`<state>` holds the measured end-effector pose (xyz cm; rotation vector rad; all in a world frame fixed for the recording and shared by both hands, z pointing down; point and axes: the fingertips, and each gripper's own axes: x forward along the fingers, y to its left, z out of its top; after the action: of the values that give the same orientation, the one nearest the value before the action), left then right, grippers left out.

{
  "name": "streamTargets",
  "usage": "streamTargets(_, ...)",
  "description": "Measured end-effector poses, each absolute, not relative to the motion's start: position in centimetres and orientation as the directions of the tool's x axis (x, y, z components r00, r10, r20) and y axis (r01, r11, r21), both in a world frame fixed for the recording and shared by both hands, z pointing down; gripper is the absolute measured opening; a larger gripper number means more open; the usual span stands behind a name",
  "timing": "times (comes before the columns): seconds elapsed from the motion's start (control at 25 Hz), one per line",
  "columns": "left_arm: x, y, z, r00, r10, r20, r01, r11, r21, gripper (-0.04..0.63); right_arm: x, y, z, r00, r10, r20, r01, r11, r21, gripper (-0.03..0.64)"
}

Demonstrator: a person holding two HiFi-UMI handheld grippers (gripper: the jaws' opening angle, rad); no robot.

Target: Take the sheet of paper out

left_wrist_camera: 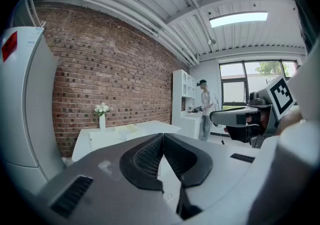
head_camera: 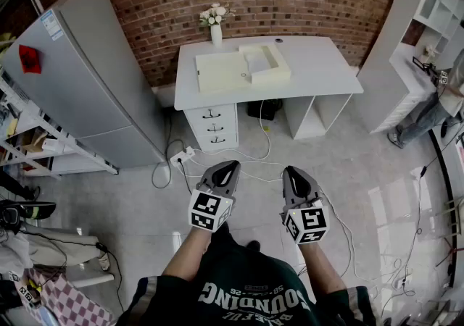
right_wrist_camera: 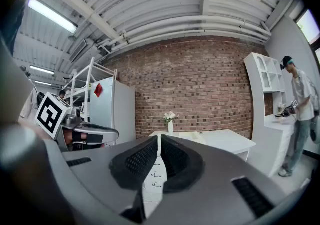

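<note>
Approach stance, seen from above. The person is standing well back from the far white desk (head_camera: 326,71), holding the left gripper (head_camera: 230,165) and right gripper (head_camera: 290,170) side by side and aiming them toward it, since nothing is within reach. Both pairs of jaws are resting closed on nothing. The sheet of paper is not showing; it is probably lying inside the cream box (head_camera: 264,64) or under the flat cream lid (head_camera: 221,72) to the left of it on the desk.

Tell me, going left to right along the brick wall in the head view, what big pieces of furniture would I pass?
grey refrigerator → white desk → tall white shelf unit
</note>
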<state>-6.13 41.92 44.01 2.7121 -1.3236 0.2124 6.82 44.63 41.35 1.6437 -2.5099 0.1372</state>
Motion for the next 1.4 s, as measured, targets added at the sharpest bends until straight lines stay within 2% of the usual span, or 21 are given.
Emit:
streamTargets(0.28, -6.2, 42.0, 44.3, 0.61, -0.771, 0.18, -0.789, -0.613, 0.045, 0.011, 6.4, 44.9, 40.9, -0.418, -0.901, 0.115, -0.908, 0.419, -0.019, 0.072)
streamTargets(1.4, -4.9, 43.0, 44.4, 0.603, -0.775, 0.187, -0.792, -0.61, 0.028, 0.011, 7.8, 46.0, 42.0, -0.418, -0.899, 0.13, -0.908, 0.414, -0.059, 0.072)
